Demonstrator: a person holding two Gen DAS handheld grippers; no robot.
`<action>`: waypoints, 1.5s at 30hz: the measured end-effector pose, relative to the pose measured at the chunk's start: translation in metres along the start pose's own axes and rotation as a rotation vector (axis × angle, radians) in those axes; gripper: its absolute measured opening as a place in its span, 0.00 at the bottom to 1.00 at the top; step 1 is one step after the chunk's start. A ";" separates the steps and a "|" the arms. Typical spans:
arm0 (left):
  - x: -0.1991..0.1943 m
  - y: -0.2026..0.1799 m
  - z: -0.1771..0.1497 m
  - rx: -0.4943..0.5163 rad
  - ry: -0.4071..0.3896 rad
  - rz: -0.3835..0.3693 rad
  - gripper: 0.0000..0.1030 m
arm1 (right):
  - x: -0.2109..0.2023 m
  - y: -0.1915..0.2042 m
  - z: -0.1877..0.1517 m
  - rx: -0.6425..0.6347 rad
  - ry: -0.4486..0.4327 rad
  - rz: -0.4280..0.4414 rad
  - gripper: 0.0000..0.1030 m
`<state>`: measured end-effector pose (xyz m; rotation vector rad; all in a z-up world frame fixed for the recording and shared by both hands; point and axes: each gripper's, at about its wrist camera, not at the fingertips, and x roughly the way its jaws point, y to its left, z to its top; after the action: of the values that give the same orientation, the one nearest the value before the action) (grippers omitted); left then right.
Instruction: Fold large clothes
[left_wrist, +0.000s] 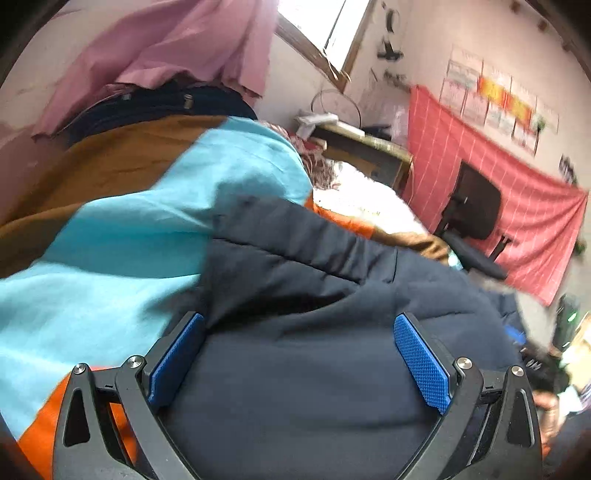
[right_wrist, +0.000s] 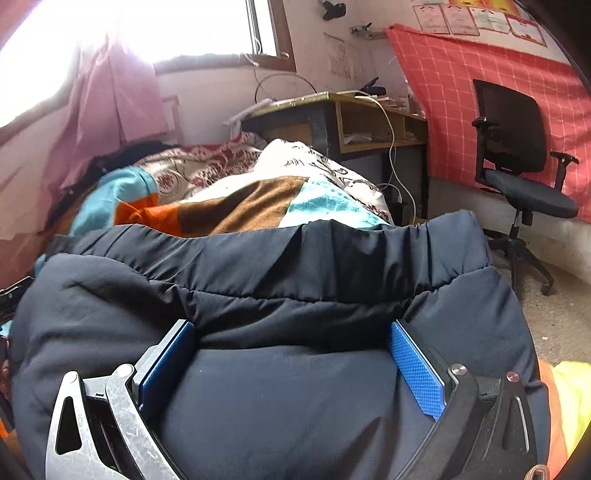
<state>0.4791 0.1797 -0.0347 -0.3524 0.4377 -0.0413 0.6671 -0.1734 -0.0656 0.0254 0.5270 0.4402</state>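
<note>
Left gripper (left_wrist: 299, 325) had its jaws spread wide, blue textured pads (left_wrist: 421, 363) well apart, with the dark navy padded jacket (left_wrist: 314, 369) bulging up between them. Fabric touched both pads, but the jaws were not closed down on it. Right gripper (right_wrist: 291, 332) looked the same: jaws wide apart, blue pads (right_wrist: 417, 369) on either side of a mound of the same navy jacket (right_wrist: 295, 387), cloth pressing against both pads. Whether either tool truly pinched the cloth or just sat pushed into it, cannot tell.

The jacket lay bunched on the bed, filling the lower half of both views. A gathered elastic hem band (right_wrist: 295, 251) ran across it in the right wrist view, wrinkled, with a stitched seam just below it. In the left wrist view a fold of the jacket (left_wrist: 295, 236) rose ahead of the pads.

Under and beyond the jacket was a patchwork blanket in turquoise, brown and orange blocks (left_wrist: 122, 229), also seen in the right view (right_wrist: 240, 210). Past it lay a white and red floral bedsheet (right_wrist: 207, 166), rumpled.

Pink curtain (right_wrist: 114, 96) hung at the bright window (right_wrist: 147, 29). A wooden desk with open shelf (right_wrist: 369, 122) stood by the bed's far end, white cable (right_wrist: 391, 147) trailing down from it. Black office chair with armrests (right_wrist: 517, 162) stood in front of a red checked cloth hung on the wall (right_wrist: 443, 74). Left wrist view was blurred and tilted.
</note>
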 end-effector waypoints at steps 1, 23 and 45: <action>-0.007 0.006 0.000 -0.017 0.001 -0.014 0.98 | -0.003 -0.002 -0.001 0.013 -0.003 0.014 1.00; -0.063 0.043 -0.010 -0.080 0.346 -0.159 0.98 | -0.097 -0.027 -0.024 -0.041 0.218 -0.091 1.00; 0.005 0.019 -0.009 0.058 0.565 -0.216 0.98 | -0.101 -0.138 -0.089 0.342 0.238 0.372 1.00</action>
<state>0.4793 0.1941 -0.0510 -0.3270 0.9535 -0.3694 0.6003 -0.3483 -0.1132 0.4094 0.8328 0.7165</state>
